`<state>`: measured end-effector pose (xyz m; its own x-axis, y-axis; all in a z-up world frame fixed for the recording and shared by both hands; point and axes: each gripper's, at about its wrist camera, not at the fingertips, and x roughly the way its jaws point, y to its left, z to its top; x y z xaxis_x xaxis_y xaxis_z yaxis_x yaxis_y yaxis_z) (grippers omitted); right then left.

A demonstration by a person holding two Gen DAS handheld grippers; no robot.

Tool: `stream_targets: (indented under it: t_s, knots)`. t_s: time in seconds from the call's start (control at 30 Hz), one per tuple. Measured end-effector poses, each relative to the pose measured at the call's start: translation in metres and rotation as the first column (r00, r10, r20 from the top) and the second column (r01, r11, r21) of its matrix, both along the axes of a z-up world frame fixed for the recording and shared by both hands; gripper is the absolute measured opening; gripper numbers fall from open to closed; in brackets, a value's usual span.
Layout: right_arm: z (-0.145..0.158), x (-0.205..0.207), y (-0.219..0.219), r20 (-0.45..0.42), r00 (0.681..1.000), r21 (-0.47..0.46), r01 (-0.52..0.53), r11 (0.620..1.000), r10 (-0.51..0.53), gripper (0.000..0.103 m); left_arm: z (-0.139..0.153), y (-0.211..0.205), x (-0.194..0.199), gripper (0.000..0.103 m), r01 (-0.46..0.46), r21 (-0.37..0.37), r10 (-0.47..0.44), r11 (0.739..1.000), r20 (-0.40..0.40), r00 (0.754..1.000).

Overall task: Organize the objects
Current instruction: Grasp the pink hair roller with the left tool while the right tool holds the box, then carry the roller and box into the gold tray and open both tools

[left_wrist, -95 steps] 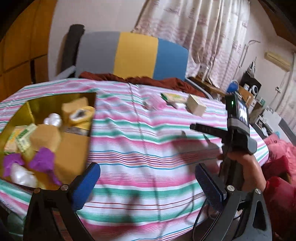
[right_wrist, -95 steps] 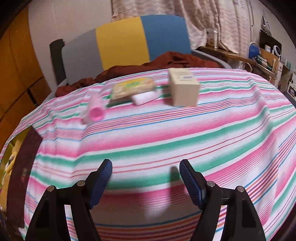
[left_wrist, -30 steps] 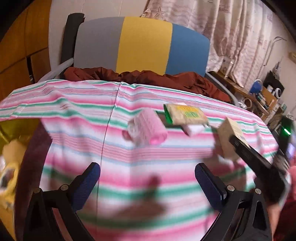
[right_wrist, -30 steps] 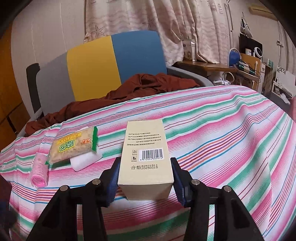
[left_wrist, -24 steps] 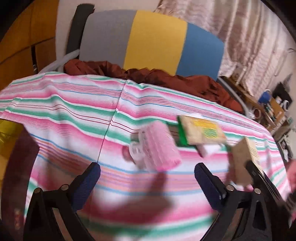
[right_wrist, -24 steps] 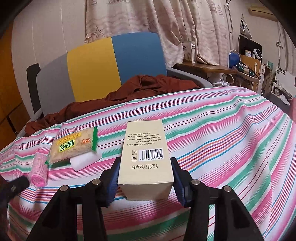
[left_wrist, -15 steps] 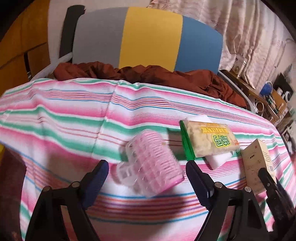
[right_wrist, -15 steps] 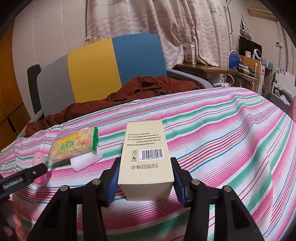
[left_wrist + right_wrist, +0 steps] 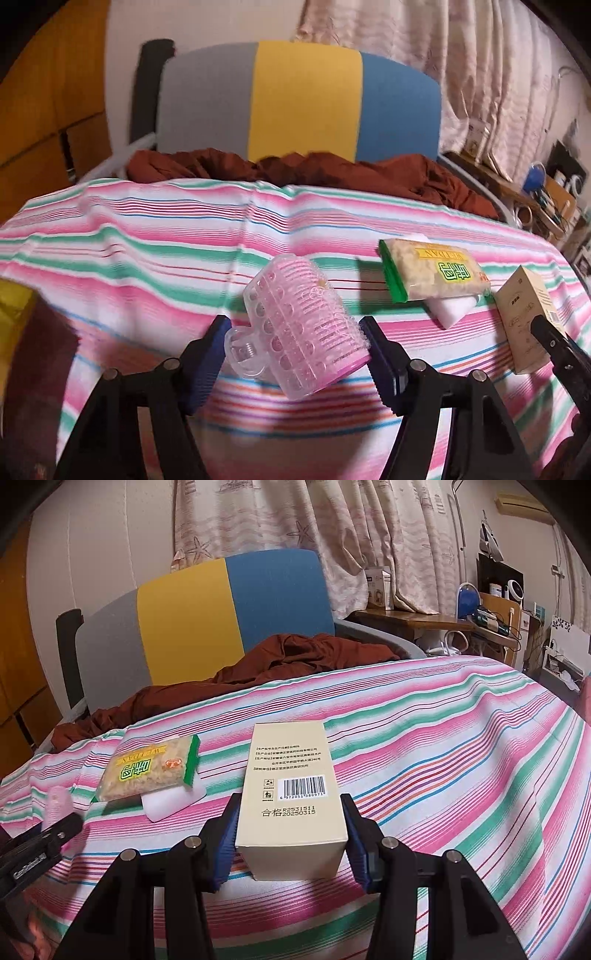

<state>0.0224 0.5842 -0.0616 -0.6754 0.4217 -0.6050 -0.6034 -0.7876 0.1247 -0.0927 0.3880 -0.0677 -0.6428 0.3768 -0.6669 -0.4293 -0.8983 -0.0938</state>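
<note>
**Both jaws working on the striped bench**

Left wrist view: the left gripper (image 9: pixel 293 354) is closing its jaws around the pink hair roller (image 9: pixel 301 330), which is lying tilted on the striped cloth (image 9: pixel 147 258) of the bench. The right pad is touching the roller's fuzzy edge; the left pad is sitting just beside the clear clip end, and whether it is pressing I cannot tell. At about two o'clock from the roller, a snack packet (image 9: pixel 432 273) is resting on a white block (image 9: pixel 452 308). Farther toward three o'clock, a beige box (image 9: pixel 524 317) is standing with a black finger of the other gripper in front of it.

Right wrist view: the right gripper (image 9: pixel 290 840) is clenching the beige box (image 9: pixel 291 794) between its blue pads, barcode face turned upward. At ten o'clock from the box, the snack packet (image 9: pixel 147 768) is overlapping the white block (image 9: pixel 173 799). At nine o'clock, near the frame's edge, the pink hair roller (image 9: pixel 55 806) is showing behind a black finger of the left gripper.
</note>
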Motion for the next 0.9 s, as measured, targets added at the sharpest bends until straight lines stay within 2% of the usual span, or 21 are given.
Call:
stream_targets:
  t_s: [0.23,0.43,0.7,0.9]
  knots:
    - [0.01,0.005,-0.019,-0.013,1.0,0.068,-0.026,0.997,0.026,0.051,0.008,-0.013,0.04,0.071,0.059,0.0,-0.059,0.998,-0.072,0.996]
    - [0.015,0.022,-0.037,-0.04,0.998,0.053,-0.042,0.998,0.044,0.051,0.015,-0.028,0.072,0.071,0.106,0.015,-0.103,0.994,-0.122,0.987]
    - [0.023,0.035,-0.101,-0.056,0.98,0.107,-0.183,0.977,0.19,0.051,0.021,-0.054,0.101,0.071,0.113,0.05,-0.105,0.992,-0.134,0.985]
    - [0.02,0.036,-0.132,-0.055,0.964,0.099,-0.256,0.962,0.262,0.051,0.033,-0.088,0.125,0.071,0.145,0.101,-0.134,0.984,-0.103,0.986]
